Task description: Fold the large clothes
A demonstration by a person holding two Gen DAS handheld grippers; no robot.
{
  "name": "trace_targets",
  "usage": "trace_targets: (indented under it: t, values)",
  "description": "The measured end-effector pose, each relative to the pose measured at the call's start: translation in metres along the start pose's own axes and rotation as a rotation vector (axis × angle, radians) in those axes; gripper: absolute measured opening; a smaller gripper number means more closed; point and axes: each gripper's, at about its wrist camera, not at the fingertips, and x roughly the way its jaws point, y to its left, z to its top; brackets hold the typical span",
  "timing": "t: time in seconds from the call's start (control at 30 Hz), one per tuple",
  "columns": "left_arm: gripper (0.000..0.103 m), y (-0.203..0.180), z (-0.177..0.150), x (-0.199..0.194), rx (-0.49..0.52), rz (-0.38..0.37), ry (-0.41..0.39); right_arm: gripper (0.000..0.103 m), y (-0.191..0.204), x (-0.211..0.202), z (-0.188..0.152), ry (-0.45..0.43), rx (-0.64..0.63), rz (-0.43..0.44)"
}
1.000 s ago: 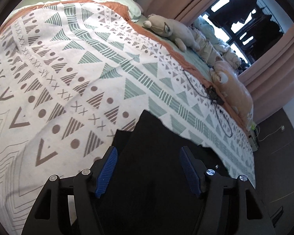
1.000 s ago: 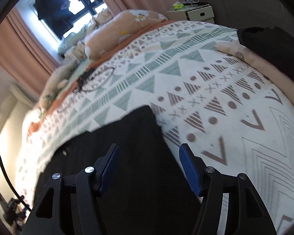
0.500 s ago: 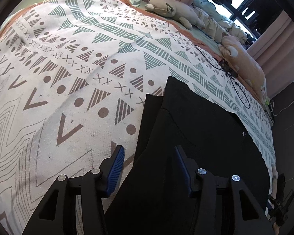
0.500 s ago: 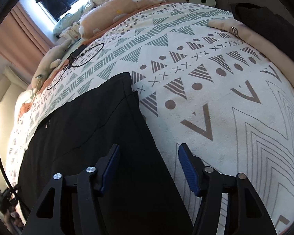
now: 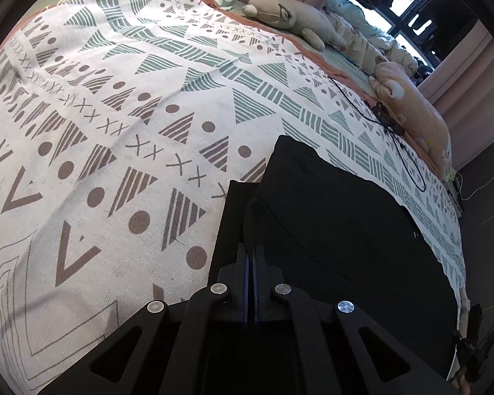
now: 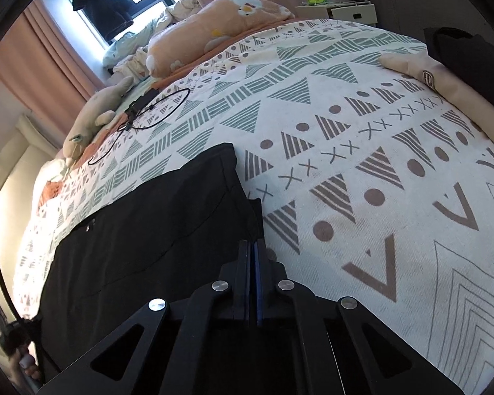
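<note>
Since a second earlier both grippers had dropped toward the bed (image 5: 122, 171) and their jaws had gone from wide apart to fully together. The left gripper (image 5: 250, 247) sat at lower centre of its frame, pinched on the near edge of the black garment (image 5: 329, 217); the right gripper (image 6: 251, 243) likewise gripped the garment (image 6: 141, 230), which lay spread lower left in its view. The risk, as I judged it: a thin bite slipping off, or the bedspread caught too, dragging both when lifted.
</note>
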Motion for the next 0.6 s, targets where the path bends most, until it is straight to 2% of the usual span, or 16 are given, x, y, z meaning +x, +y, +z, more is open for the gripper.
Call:
trace_targets:
  t: [0.13,0.2,0.23,0.27,0.3,0.33,0.4,0.43,0.47,0.6]
  values:
    - [0.001,-0.002,0.004,0.010,-0.010,0.025,0.018,0.005,0.001,0.002,0.002,0.041,0.026,-0.038]
    - [0.001,-0.006,0.004,0.012,0.006,0.049,0.037,0.010,0.002,-0.008,0.001,0.033,0.037,-0.045]
    - [0.002,-0.008,0.005,0.010,0.010,0.059,0.040,0.017,0.003,-0.014,0.001,0.027,0.033,-0.049]
    - [0.005,-0.008,0.005,0.007,0.007,0.059,0.043,0.030,0.005,-0.023,-0.001,0.017,0.026,-0.055]
    - [0.006,-0.008,0.005,0.002,-0.002,0.048,0.049,0.037,0.006,-0.028,-0.002,0.010,0.021,-0.058]
    - [0.010,-0.006,0.005,-0.004,-0.016,0.027,0.051,0.042,0.008,-0.034,-0.004,0.004,0.013,-0.060]
    - [0.027,-0.003,0.003,-0.017,-0.035,-0.006,0.039,0.042,0.013,-0.046,-0.010,0.007,-0.006,-0.060]
    - [0.043,-0.001,0.002,-0.026,-0.041,-0.010,0.025,0.042,0.015,-0.052,-0.013,0.008,-0.009,-0.067]
    - [0.052,0.001,0.000,-0.034,-0.046,-0.009,0.009,0.042,0.016,-0.059,-0.018,0.008,-0.010,-0.080]
    - [0.053,0.015,-0.012,-0.064,-0.077,-0.041,-0.010,0.042,0.024,-0.081,-0.032,0.006,-0.020,-0.096]
